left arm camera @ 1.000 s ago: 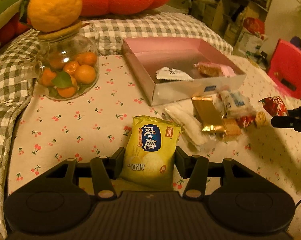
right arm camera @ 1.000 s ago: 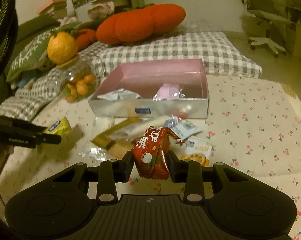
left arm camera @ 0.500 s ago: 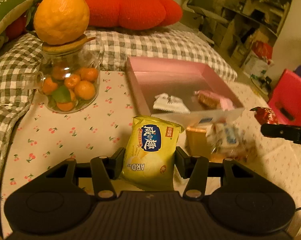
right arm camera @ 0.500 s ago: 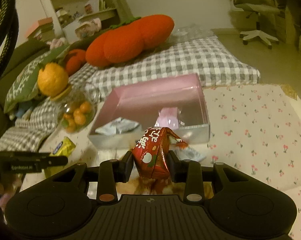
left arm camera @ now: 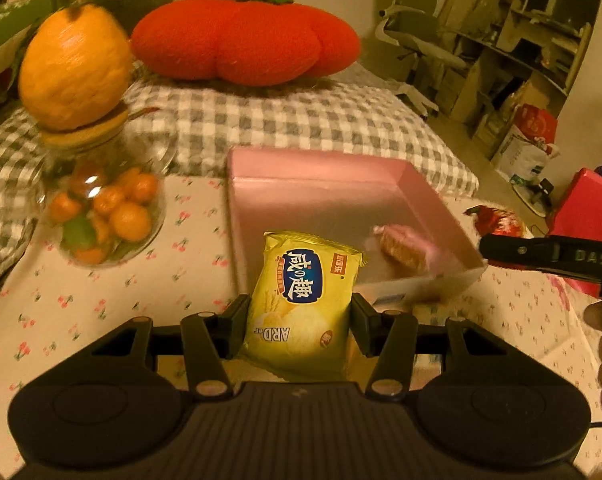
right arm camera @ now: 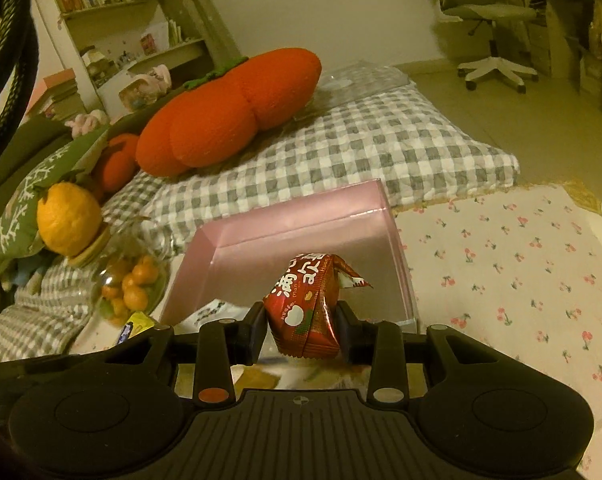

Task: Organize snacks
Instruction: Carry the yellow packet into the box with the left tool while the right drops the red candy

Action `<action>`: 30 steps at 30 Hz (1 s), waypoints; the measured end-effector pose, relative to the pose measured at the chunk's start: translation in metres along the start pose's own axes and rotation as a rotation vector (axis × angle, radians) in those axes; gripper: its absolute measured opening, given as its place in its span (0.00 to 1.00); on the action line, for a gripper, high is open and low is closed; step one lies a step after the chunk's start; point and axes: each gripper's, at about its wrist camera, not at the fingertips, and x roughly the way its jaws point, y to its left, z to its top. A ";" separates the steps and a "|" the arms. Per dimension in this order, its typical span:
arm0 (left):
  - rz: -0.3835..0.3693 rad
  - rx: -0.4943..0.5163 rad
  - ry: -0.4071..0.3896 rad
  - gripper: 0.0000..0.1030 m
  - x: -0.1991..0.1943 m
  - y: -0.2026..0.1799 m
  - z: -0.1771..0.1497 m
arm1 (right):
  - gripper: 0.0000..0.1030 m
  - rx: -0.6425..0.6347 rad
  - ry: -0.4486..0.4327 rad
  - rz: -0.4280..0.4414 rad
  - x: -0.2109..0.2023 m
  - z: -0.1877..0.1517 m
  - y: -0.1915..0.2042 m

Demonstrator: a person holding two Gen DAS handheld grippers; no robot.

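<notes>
My left gripper (left arm camera: 300,322) is shut on a yellow snack packet (left arm camera: 305,300) with a blue label, held above the near left corner of the pink box (left arm camera: 333,196). A pink-wrapped wafer (left arm camera: 405,246) lies inside the box at its right. In the right wrist view my right gripper (right arm camera: 301,330) is shut on a red snack packet (right arm camera: 307,304), raised over the near edge of the same pink box (right arm camera: 297,228). A white wrapper (right arm camera: 213,312) lies in the box's near left corner. The right gripper's finger (left arm camera: 549,254) and red packet (left arm camera: 497,220) show at the left view's right edge.
A glass jar of small oranges (left arm camera: 101,212) with a large orange fruit (left arm camera: 73,68) on its lid stands left of the box. Behind it lie a checked cushion (left arm camera: 293,120) and a red pumpkin pillow (left arm camera: 245,40). Cherry-print cloth (right arm camera: 521,272) covers the surface. More snacks lie blurred under the grippers.
Both grippers have risen and moved toward the pink box with their packets. The loose snack pile has slid out of view beneath them.
</notes>
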 end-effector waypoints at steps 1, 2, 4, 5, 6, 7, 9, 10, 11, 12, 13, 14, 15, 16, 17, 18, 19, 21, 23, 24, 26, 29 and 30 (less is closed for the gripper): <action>0.003 0.009 0.001 0.47 0.003 -0.003 0.003 | 0.33 -0.008 0.004 0.000 0.005 0.004 -0.001; 0.006 0.022 0.001 0.47 0.007 -0.007 0.007 | 0.33 -0.014 0.004 -0.002 0.009 0.007 -0.002; 0.008 0.045 -0.006 0.47 0.015 -0.013 0.015 | 0.33 -0.015 0.000 0.003 0.019 0.014 -0.006; 0.005 0.050 -0.004 0.47 0.019 -0.015 0.019 | 0.33 -0.009 0.002 0.012 0.023 0.017 -0.009; 0.002 0.053 -0.002 0.47 0.024 -0.016 0.023 | 0.33 0.000 0.004 0.017 0.028 0.021 -0.012; 0.004 0.055 0.000 0.47 0.030 -0.016 0.027 | 0.33 0.011 0.004 0.022 0.033 0.025 -0.016; 0.009 0.053 0.006 0.47 0.042 -0.015 0.034 | 0.33 0.021 0.003 0.032 0.042 0.031 -0.021; 0.010 0.056 0.004 0.47 0.045 -0.015 0.036 | 0.33 0.024 -0.001 0.040 0.046 0.034 -0.024; 0.010 0.061 0.001 0.47 0.050 -0.014 0.039 | 0.33 0.026 -0.009 0.051 0.050 0.035 -0.026; 0.012 0.066 0.000 0.47 0.054 -0.014 0.042 | 0.33 0.030 -0.012 0.068 0.054 0.036 -0.028; 0.016 0.069 0.001 0.47 0.060 -0.013 0.044 | 0.33 0.034 -0.008 0.085 0.060 0.037 -0.031; 0.019 0.070 0.005 0.47 0.065 -0.012 0.046 | 0.33 0.035 -0.005 0.091 0.065 0.038 -0.032; 0.023 0.071 0.013 0.47 0.070 -0.011 0.048 | 0.33 0.033 -0.003 0.094 0.069 0.038 -0.033; 0.030 0.069 0.018 0.47 0.076 -0.009 0.049 | 0.33 0.024 0.003 0.095 0.074 0.038 -0.033; 0.036 0.066 0.020 0.48 0.081 -0.008 0.051 | 0.33 0.008 0.009 0.090 0.079 0.039 -0.032; 0.040 0.065 0.021 0.48 0.085 -0.006 0.053 | 0.33 -0.009 0.010 0.080 0.082 0.038 -0.031; 0.044 0.063 0.022 0.48 0.089 -0.005 0.055 | 0.33 -0.020 0.011 0.074 0.086 0.038 -0.030; 0.048 0.055 0.022 0.48 0.096 -0.003 0.057 | 0.33 -0.014 0.013 0.089 0.091 0.040 -0.031; 0.052 0.053 0.026 0.48 0.102 -0.002 0.060 | 0.34 -0.008 0.012 0.103 0.095 0.041 -0.032; 0.056 0.055 0.026 0.48 0.105 -0.001 0.060 | 0.34 -0.011 0.009 0.108 0.097 0.042 -0.031; 0.066 0.063 0.026 0.48 0.110 -0.001 0.061 | 0.34 -0.015 0.006 0.109 0.099 0.043 -0.030; 0.069 0.064 0.025 0.48 0.116 0.002 0.061 | 0.34 -0.006 0.005 0.112 0.103 0.044 -0.030; 0.071 0.062 0.027 0.48 0.117 0.003 0.061 | 0.35 -0.003 0.004 0.111 0.104 0.044 -0.030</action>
